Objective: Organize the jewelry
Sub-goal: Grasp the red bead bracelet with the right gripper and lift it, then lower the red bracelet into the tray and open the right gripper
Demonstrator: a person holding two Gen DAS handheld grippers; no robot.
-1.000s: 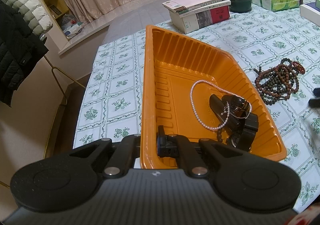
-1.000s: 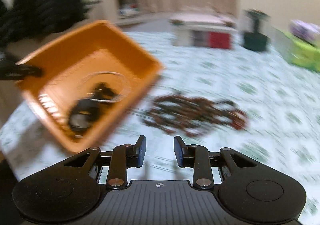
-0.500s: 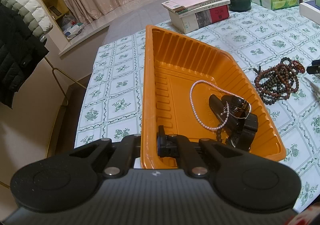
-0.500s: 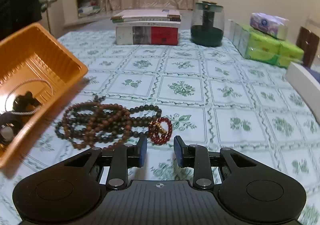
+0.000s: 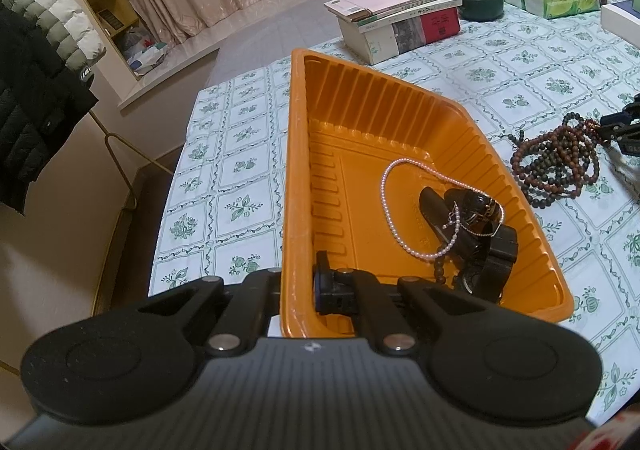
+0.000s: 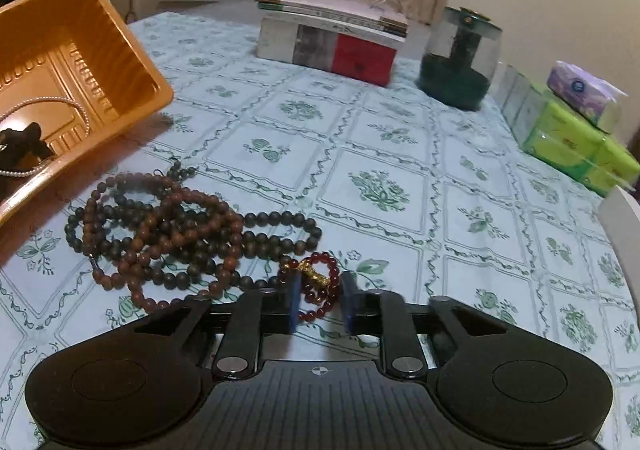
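My left gripper (image 5: 298, 270) is shut on the near wall of the orange tray (image 5: 294, 170), one finger inside and one outside. In the tray lie a pearl necklace (image 5: 386, 186) and dark straps and trinkets (image 5: 480, 242). On the tablecloth to the tray's right sits a tangled heap of brown and dark bead strings (image 6: 172, 226). At its right end lies a small red bead bracelet (image 6: 328, 258) with a gold charm. My right gripper (image 6: 320, 290) straddles that bracelet low over the cloth, its jaws closing with the bracelet between them.
A stack of books (image 6: 328, 38) and a green glass jar (image 6: 460, 58) stand at the back of the table. Green tissue packs (image 6: 576, 130) line the right side. The table's left edge runs close beside the tray, with a coat rack (image 5: 36, 90) past it.
My right gripper swung from the tray toward the bead heap, dropped low, and its jaws narrowed around the red bracelet. The left gripper and the tray stayed still.
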